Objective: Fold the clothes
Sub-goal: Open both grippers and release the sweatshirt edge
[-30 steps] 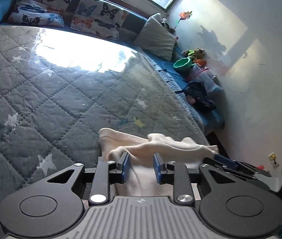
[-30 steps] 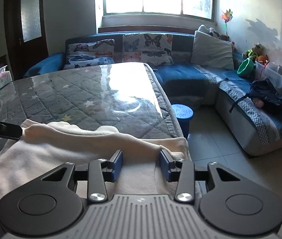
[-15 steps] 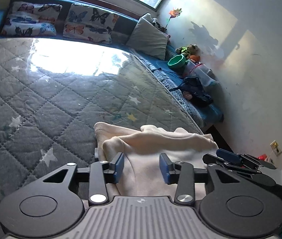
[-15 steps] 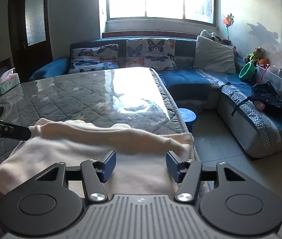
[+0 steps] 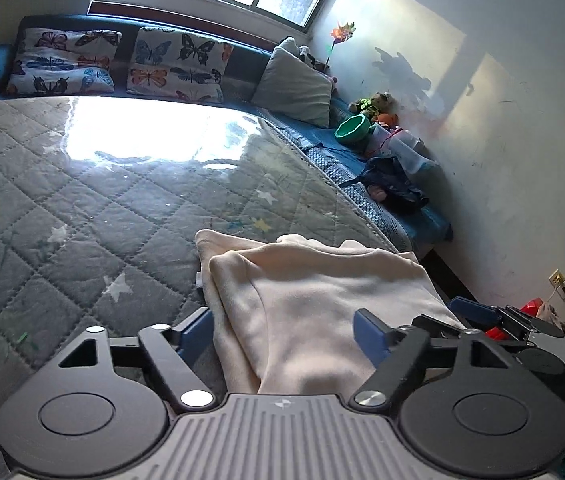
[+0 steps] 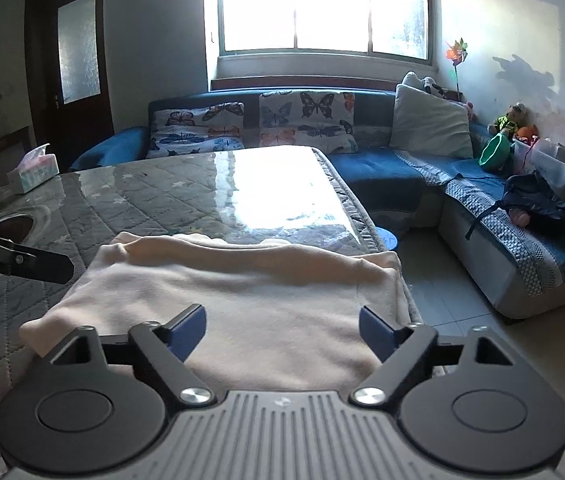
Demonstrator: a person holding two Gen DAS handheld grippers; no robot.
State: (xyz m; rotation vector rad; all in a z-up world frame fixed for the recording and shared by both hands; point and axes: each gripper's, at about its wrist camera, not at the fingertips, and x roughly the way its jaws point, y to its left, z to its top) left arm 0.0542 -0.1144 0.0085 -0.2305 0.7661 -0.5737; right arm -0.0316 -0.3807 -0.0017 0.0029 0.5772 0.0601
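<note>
Left wrist view
Your left gripper (image 5: 284, 334): the 2 blue pads are spread wide and pinch nothing; the cream garment (image 5: 314, 304) lies between and under them.
Cream garment: it is folded and lies flat on the quilted table cover (image 5: 94, 208), at the edge of the table nearest to the blue sofa (image 5: 382, 184).
Your right gripper (image 5: 478, 312): you see it just beside the garment, on the side of the white wall; from here I cannot tell how its fingers stand.
Green bowl (image 5: 352, 128): on the sofa, well apart from the garment, near the toys.

Right wrist view
Your right gripper (image 6: 282, 330): the 2 pads are spread wide, empty, and low over the near part of the garment (image 6: 266, 300).
Cream garment: the folded ridge runs across its far side; its right edge reaches the corner of the table cover (image 6: 154, 200).
Left gripper finger (image 6: 26, 260): a black tip comes in just beside the garment's left far corner; I cannot tell if it touches the cloth.
Tissue box (image 6: 32, 168): far from the garment, at the table's left back side.
Butterfly cushions (image 6: 250, 124): on the sofa behind the table, under the window.
</note>
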